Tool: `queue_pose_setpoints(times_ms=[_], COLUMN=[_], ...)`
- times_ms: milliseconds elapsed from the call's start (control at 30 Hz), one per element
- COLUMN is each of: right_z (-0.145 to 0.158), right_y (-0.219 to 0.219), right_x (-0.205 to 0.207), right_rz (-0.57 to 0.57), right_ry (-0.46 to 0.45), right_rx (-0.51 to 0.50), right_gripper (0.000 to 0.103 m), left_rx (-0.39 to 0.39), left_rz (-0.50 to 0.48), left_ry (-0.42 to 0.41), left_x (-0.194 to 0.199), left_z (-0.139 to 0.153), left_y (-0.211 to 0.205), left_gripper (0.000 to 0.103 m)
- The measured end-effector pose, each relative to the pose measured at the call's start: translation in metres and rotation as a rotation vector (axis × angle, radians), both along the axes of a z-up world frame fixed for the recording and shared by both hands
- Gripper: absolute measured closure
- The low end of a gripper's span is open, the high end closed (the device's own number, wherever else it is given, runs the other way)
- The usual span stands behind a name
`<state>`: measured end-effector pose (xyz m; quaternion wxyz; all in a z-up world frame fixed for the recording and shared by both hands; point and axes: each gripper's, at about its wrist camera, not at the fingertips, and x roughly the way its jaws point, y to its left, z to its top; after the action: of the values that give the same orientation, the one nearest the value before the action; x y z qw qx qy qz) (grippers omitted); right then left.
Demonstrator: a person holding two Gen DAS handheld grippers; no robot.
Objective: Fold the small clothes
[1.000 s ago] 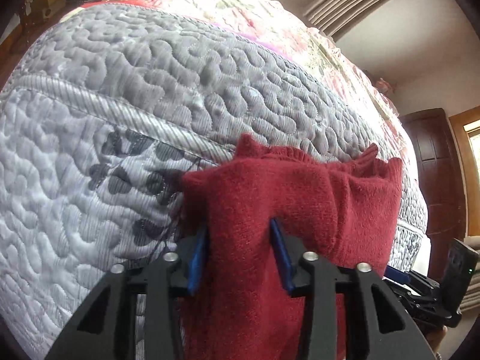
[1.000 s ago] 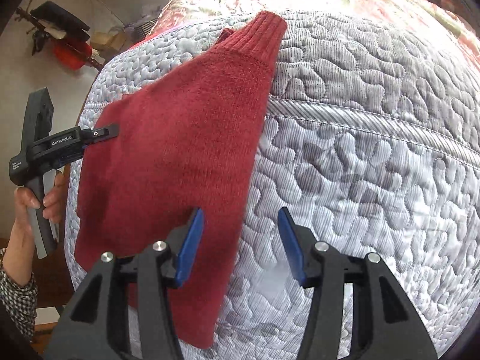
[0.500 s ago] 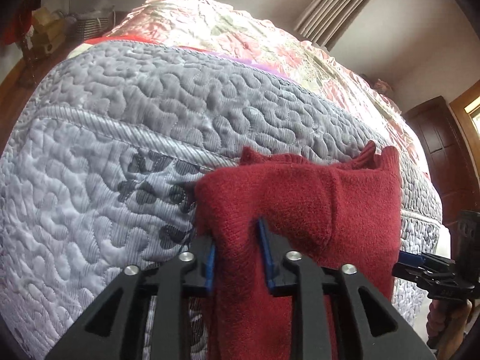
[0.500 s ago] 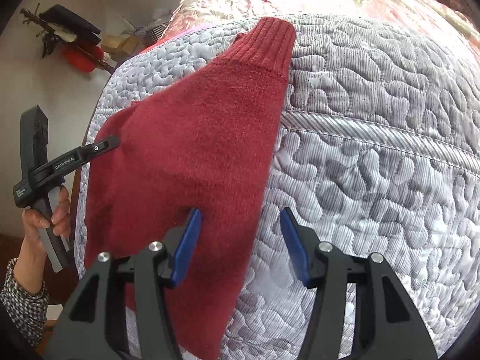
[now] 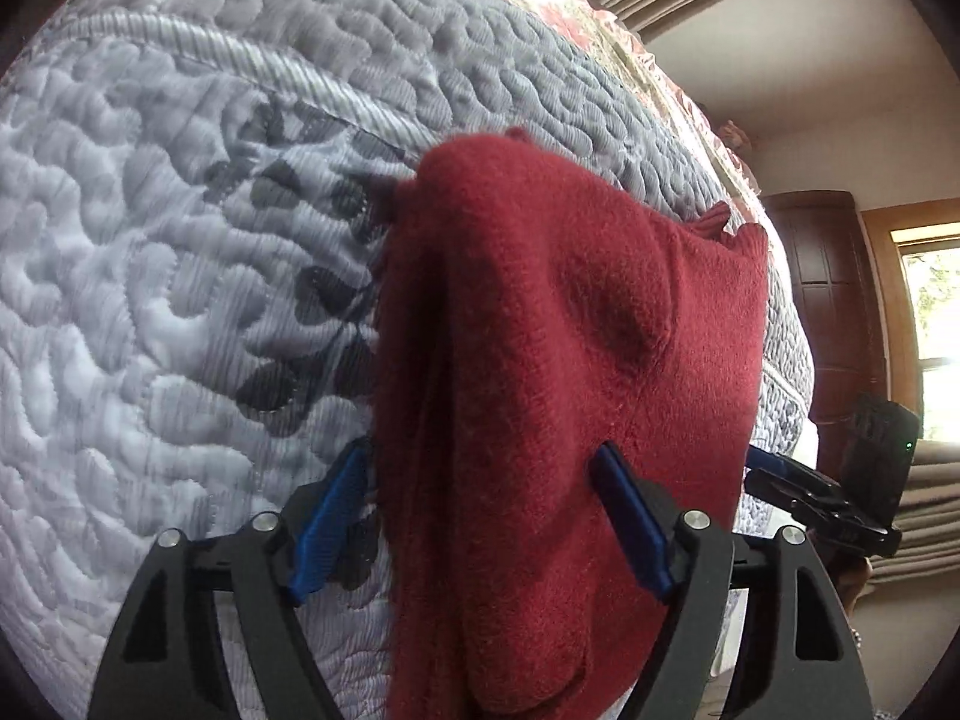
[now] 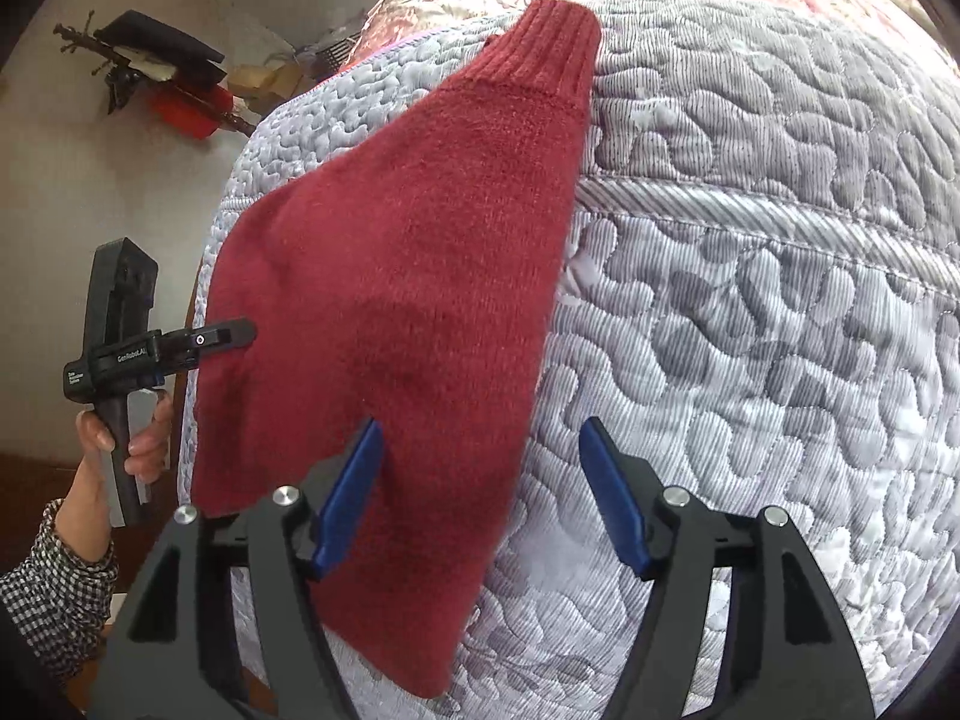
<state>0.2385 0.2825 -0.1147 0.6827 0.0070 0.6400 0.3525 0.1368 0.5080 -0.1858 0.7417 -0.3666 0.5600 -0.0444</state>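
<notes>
Left wrist view: our left gripper (image 5: 480, 531), jaws wide, straddles the bunched sweater (image 5: 540, 372) at centre frame on the bed (image 5: 150, 300). Our right gripper (image 6: 480, 495) is spread wide, empty. We risk the loose fold slumping unheld.

right gripper (image 6: 480, 492) agape — red sweater (image 6: 408, 276) on quilt (image 6: 750, 300)

Soft daylight, fairly bright. Window (image 5: 936, 312) at 3 o'clock in left view blown out, glaring. Quilt (image 5: 150, 276) smeared by motion blur at 9 o'clock; right view sharper. Strong fisheye bending, dark vignette at corners. Shadows faint, diffuse.
</notes>
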Motion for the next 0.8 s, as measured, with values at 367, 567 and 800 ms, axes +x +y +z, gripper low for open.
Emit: queue_pose_setpoints(times_ms=[367, 567, 800], right_z=[-0.036, -0.038, -0.016], right_y=[0.021, 0.019, 0.011], right_x=[0.014, 0.01, -0.003], right_rz=[-0.046, -0.059, -0.072], right_ry=[0.112, 0.15, 0.132], right_rx=[0.069, 0.162, 0.216], right_gripper=[0.027, 0.062, 0.071], left_rx=[-0.127, -0.166, -0.161], left_rz=[-0.083, -0.051, -0.038], left_ry=[-0.034, -0.061, -0.099], left_x=[0.025, 0.017, 0.002], left_z=[-0.017, -0.021, -0.01], left_y=[-0.02, -0.019, -0.017], left_gripper=[0.04, 0.06, 0.065])
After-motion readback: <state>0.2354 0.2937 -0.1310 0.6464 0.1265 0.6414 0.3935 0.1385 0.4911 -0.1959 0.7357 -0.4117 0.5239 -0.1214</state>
